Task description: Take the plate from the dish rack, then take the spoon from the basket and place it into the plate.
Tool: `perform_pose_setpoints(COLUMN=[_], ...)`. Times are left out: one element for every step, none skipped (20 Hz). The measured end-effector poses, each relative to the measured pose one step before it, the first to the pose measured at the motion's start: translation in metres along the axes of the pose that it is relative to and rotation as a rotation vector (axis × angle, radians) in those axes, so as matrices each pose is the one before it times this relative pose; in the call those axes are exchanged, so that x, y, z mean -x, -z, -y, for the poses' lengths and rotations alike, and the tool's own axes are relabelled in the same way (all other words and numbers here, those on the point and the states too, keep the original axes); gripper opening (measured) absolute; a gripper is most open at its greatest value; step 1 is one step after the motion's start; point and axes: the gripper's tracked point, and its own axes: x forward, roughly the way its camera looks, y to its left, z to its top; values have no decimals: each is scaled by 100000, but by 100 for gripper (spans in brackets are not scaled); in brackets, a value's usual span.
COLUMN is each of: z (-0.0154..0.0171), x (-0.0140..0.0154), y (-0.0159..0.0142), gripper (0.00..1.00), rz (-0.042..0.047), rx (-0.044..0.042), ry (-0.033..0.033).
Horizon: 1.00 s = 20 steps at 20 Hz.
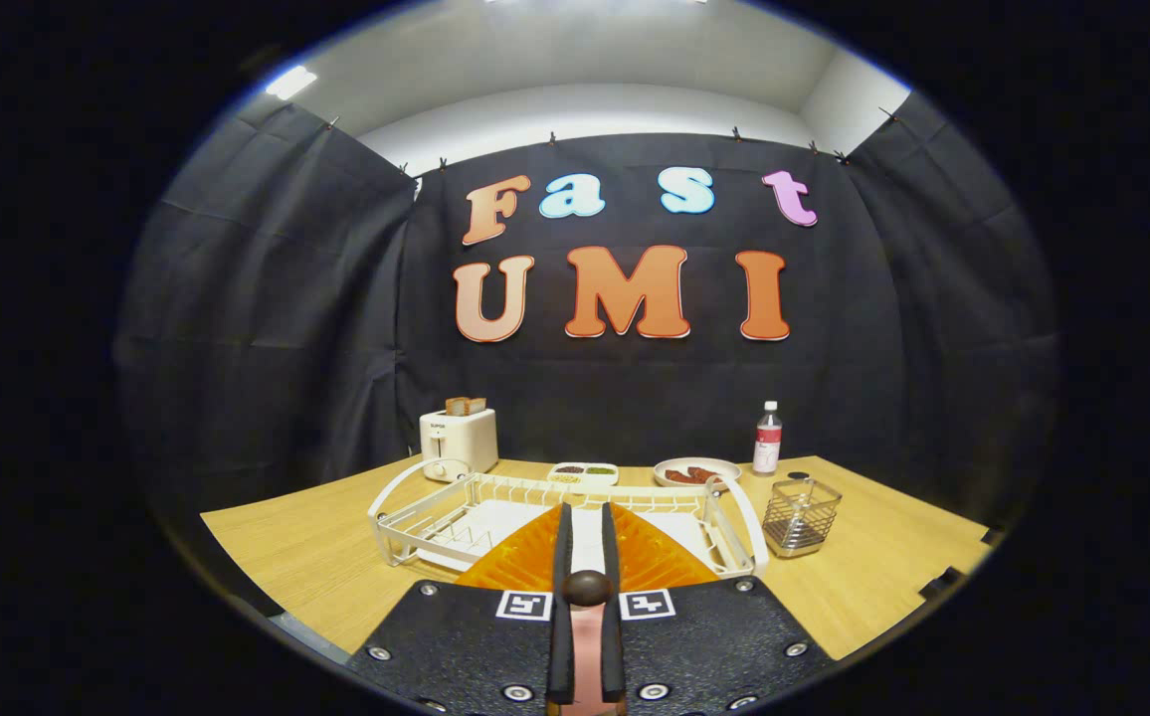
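Over the white dish rack (406, 522), gripper (586, 527) jaws nearly together, clamped on a pink spoon (587, 617).

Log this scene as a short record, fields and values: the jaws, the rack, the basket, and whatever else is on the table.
gripper: low at the near side of the dish rack, jaws close together, a white strip showing between them; whether it grips anything cannot be told
dish rack: white wire, on the table, just ahead of the jaws
basket: wire mesh, beside the rack, apart from it; contents too small to tell
beyond the rack: toaster with bread, divided dish, plate of food, bottle
table: light wood
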Motion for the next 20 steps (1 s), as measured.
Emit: perform_pose_setpoints(z=[-467,-681,-752,-627,-434,-388,-261,-157,-52,-47,-120,32,112,-113,89,149,103,183,187,505], x=[-101,-164,-202,-168,-207,-164,-220,-215,41,-133,-275,-356,95,-88,-192,-20,32,28,176,81], y=[615,408,421,509,485,483,463,514,678,510,647,-420,-116,465,878,587,334,78,-120,-100], gripper=[10,10,10,10,10,10,10,10,11,11,11,11,13,15,18,21,27,35,57,68], rz=[-316,-35,162,-311,-365,-625,-385,-1158,-1557,-1652,-78,360,-705,-1885,-2928,-2585,-1940,-1013,-427,227], rx=[-85,-746,-1081,-643,-85,708,557,597,603,20,476,-36,518,19,-213,-410,-446,-600,-664,-576], ry=[-381,-1000,-1519,-1324,-889,-840,-628,-175,-122,-44,26,445,246,-405,199,291,-3,214,-159,725])
